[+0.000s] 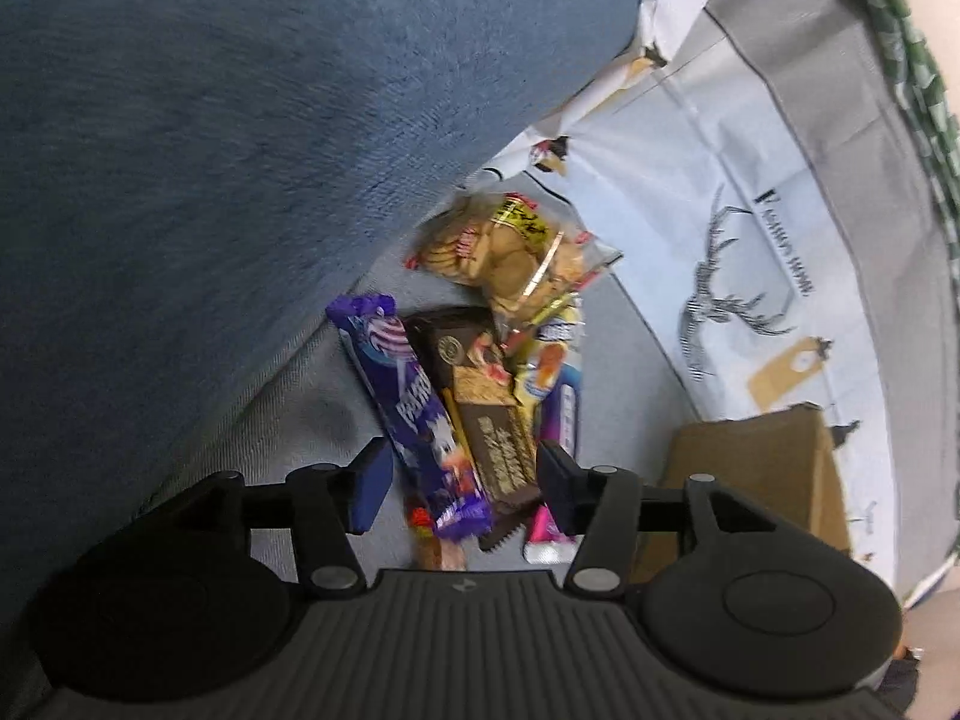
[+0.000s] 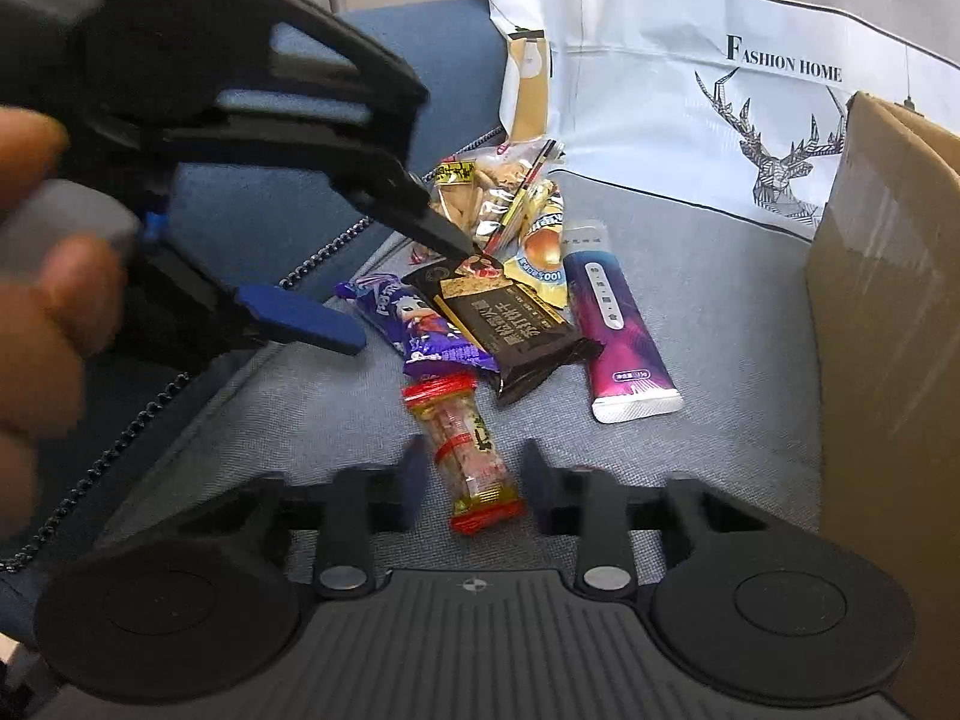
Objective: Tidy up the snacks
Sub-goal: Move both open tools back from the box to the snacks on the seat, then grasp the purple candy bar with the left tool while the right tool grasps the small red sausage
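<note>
Grey sofa cushion (image 2: 720, 324) carries a cardboard box (image 2: 888, 324) at its right and a heap of snacks (image 2: 504, 312) in the middle. Left tongs (image 2: 414, 294) hang open above the heap, holding nothing. Right tongs (image 2: 474, 474) stand narrowly apart around a red-ended candy roll (image 2: 474, 456); a grip I cannot confirm.

Right gripper (image 2: 471, 480) at bottom centre, jaws apart on either side of a red-capped clear roll (image 2: 471, 450) lying on the grey cushion (image 2: 720, 360); contact with the pads unclear. Left gripper (image 2: 414, 294) enters from upper left, held by a blurred hand (image 2: 36, 276), jaws spread, upper tip over a dark bar (image 2: 510, 324). Purple wrapper (image 2: 420, 324) lies left of the bar, touching it. Purple-pink pack (image 2: 618, 330) to the right, apart. Cookie bags (image 2: 498, 192) piled behind. White bag (image 2: 690, 60) with deer print at upper right, cardboard box (image 2: 888, 300) at right edge.
</note>
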### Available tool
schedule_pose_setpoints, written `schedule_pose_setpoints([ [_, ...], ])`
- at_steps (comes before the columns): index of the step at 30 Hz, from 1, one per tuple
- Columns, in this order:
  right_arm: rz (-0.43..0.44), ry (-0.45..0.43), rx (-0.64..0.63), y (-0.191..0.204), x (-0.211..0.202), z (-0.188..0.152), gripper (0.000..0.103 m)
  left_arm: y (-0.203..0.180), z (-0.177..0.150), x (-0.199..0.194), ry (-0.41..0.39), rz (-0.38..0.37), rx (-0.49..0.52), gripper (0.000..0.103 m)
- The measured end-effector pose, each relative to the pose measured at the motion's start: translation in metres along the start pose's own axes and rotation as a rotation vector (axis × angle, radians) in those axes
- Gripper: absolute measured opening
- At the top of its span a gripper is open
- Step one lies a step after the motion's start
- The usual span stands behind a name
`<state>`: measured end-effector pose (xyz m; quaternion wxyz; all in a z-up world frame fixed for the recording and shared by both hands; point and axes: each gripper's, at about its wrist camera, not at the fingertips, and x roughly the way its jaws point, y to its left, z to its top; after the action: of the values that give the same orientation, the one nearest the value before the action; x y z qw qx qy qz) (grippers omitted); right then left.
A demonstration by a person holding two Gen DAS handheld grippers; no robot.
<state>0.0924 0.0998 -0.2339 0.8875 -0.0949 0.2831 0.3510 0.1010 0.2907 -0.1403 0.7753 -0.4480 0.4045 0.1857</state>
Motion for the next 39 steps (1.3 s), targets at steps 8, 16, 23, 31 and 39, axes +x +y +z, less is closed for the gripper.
schedule_pose_setpoints([
  [8,-0.011,-0.008,0.088,-0.013,-0.007,-0.001,0.018,-0.009,0.002,0.018,0.019,0.089,0.101,0.034],
  [16,-0.027,0.002,0.056,-0.008,-0.026,-0.010,0.017,-0.014,-0.016,0.009,0.091,0.085,0.287,0.012],
  [23,0.047,0.077,0.103,-0.005,-0.057,-0.009,0.000,-0.008,-0.046,-0.030,0.141,0.010,0.442,0.008],
  [31,0.036,0.081,0.025,0.010,-0.098,-0.037,0.002,0.010,-0.081,-0.066,0.157,-0.029,0.438,0.008],
  [39,0.008,0.008,0.050,-0.001,-0.095,-0.043,0.042,0.018,-0.090,-0.066,0.153,0.036,0.387,0.022],
])
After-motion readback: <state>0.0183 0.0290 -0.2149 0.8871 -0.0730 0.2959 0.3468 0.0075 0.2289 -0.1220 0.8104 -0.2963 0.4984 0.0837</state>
